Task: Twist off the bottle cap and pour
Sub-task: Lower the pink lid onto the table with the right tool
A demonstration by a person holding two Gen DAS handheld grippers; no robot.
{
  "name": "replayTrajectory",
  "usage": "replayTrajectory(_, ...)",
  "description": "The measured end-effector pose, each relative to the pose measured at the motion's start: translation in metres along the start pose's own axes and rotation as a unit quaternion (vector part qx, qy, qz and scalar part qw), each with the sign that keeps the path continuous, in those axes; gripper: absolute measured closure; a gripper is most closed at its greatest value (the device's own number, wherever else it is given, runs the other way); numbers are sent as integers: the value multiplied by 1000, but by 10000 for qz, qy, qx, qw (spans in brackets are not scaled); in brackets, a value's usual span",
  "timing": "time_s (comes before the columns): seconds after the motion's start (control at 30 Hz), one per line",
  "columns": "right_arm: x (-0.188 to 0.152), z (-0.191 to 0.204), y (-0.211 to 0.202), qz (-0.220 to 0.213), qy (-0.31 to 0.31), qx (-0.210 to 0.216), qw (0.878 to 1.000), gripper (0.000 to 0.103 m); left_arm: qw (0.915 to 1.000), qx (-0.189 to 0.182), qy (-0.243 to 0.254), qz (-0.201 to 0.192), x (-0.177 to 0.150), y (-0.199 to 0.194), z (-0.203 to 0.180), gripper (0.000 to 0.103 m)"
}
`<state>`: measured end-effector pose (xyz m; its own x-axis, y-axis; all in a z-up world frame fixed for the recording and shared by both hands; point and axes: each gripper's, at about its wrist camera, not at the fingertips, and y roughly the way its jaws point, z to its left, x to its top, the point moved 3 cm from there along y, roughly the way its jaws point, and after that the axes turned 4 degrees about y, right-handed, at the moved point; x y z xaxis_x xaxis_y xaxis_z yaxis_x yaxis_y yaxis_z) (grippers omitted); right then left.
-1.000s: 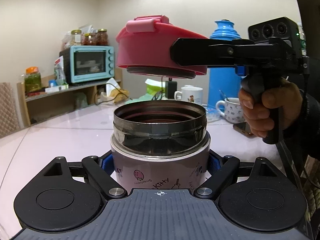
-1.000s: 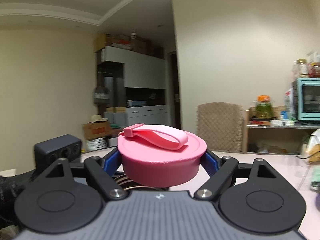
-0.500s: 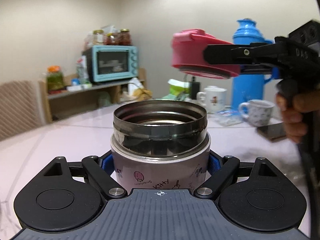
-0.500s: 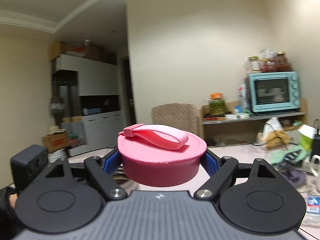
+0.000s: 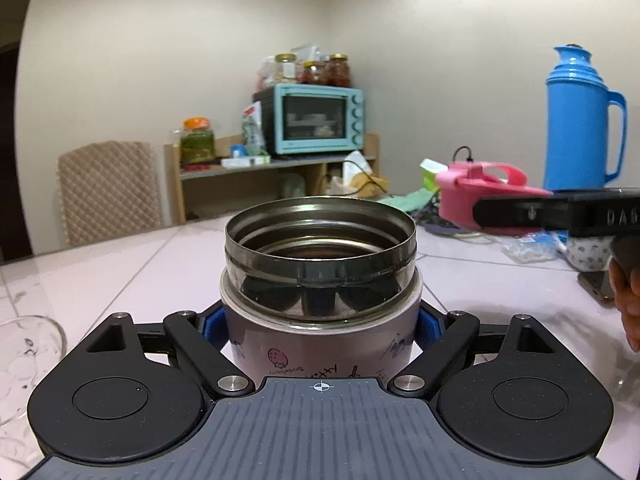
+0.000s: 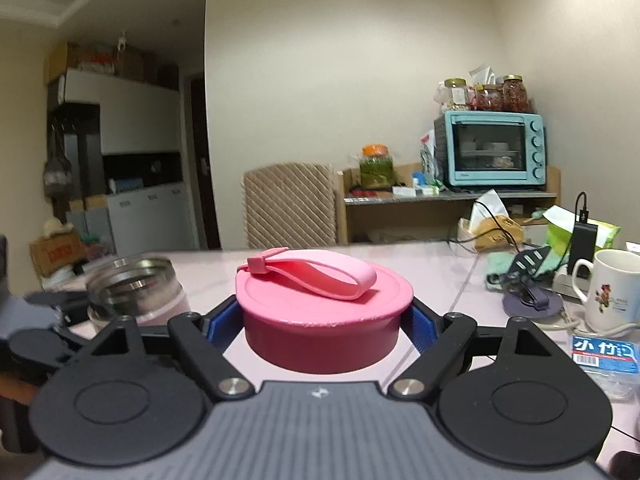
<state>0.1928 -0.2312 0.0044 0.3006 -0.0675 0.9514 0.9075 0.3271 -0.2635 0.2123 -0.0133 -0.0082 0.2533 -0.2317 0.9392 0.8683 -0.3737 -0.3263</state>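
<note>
The left tongs are clamped on the open flask, upright, mouth up — while the right tongs grip the pink cap low over the tabletop, off to the flask's right, well clear.

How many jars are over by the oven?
4. Three stand on the oven: left jar, middle jar, right jar. The green jar stands on the shelf, left of the oven. The bags up there may hide more.
</note>
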Motion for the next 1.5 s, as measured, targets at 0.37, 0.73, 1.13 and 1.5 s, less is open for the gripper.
replayTrajectory(0.37, -13, 14, 13, 411, -224, -236, 9986, 18, 9993, 346, -117, 123, 1, -6, -3, 13)
replayTrajectory(0.73, -25, 19, 19, 643, -237, -245, 9974, 18, 9991, 382, -40, 163, 0, -7, -5, 12)
replayTrajectory(1.13, -27, 14, 21, 712, -209, -242, 9970, 18, 9988, 414, 48, 260, -3, -10, -10, 7)
replayTrajectory(1.5, -31, 12, 26, 813, -227, -261, 9961, 18, 9979, 458, -47, 450, -11, -10, -13, 4)
